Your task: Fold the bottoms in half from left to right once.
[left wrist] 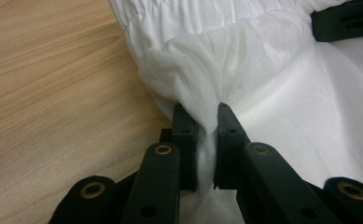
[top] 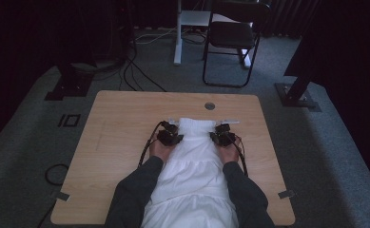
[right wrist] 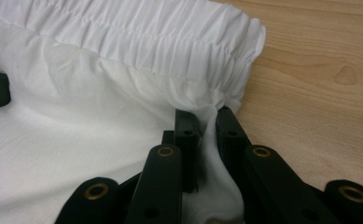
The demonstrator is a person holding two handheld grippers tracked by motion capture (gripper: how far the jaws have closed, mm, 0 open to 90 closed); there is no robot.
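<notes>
A white garment (top: 192,166) with a gathered elastic waistband lies on the wooden table (top: 116,128), running from the table's middle toward the person. My left gripper (top: 173,135) sits at the left side of the waistband, its jaws pinched on a fold of the white garment (left wrist: 244,60) just below the elastic. My right gripper (top: 220,135) is at the right side, likewise shut on a fold of the white garment (right wrist: 123,65). In the left gripper view my left gripper (left wrist: 206,116) has cloth squeezed between its pads; my right gripper (right wrist: 206,119) shows the same in its view.
A round grommet hole (top: 209,106) sits near the table's far edge. Beyond the table stand a black chair (top: 232,40), a white desk leg (top: 177,33) and floor cables (top: 135,71). Dark stand bases (top: 296,95) flank the table.
</notes>
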